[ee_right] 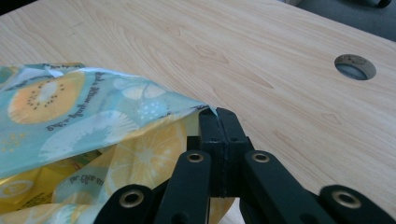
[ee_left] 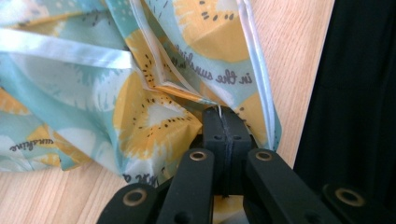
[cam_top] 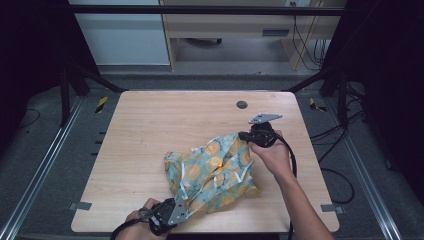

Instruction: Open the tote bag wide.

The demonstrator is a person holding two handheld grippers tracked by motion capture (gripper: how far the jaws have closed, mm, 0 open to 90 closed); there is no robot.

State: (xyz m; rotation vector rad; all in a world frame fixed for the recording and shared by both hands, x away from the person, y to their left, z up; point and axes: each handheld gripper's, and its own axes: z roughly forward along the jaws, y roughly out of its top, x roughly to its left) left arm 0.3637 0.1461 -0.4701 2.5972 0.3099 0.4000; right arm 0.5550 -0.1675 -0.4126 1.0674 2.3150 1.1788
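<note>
From the high view, we see a crumpled fruit-print cloth lying right of centre on the worktop, stretched between our left tongs at its near corner and our right tongs at its far right corner, probably so we can pull it flat. In the left gripper view, our jaws are clenched on the cloth's hem. In the right gripper view, our jaws pinch a corner tip, lifting it just off the wood near a cable hole.
</note>
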